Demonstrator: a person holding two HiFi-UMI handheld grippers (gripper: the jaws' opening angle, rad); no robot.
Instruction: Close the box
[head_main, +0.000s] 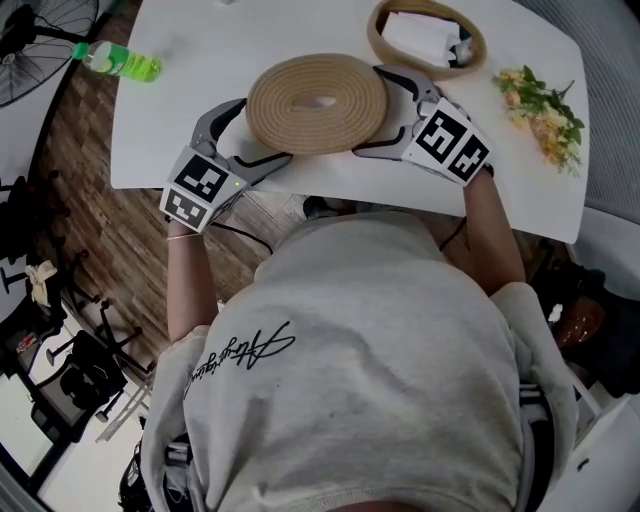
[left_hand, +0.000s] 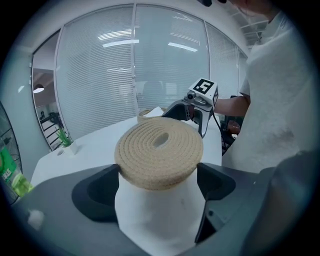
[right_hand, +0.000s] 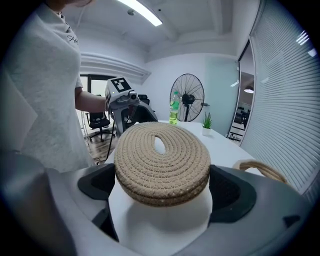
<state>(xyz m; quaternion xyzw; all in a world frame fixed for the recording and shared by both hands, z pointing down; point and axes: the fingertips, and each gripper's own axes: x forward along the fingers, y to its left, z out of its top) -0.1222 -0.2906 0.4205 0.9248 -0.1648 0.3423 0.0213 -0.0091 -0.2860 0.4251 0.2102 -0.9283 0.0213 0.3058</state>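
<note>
A round woven rope lid (head_main: 317, 103) with an oval hole in its middle is held between my two grippers, near the front edge of the white table (head_main: 200, 40). My left gripper (head_main: 247, 133) clasps the lid's left edge, and its jaws press both sides of the lid (left_hand: 159, 152). The right gripper (head_main: 393, 108) clasps the right edge the same way around the lid (right_hand: 162, 162). The open woven box (head_main: 378, 40), with white stuff inside, stands at the back right, apart from the lid. I cannot tell whether the lid touches the table.
A green bottle (head_main: 120, 62) lies at the table's far left corner. A flower sprig (head_main: 545, 105) lies at the right edge. A floor fan (head_main: 40, 40) stands beyond the left side, and office chairs (head_main: 70, 370) stand on the floor at lower left.
</note>
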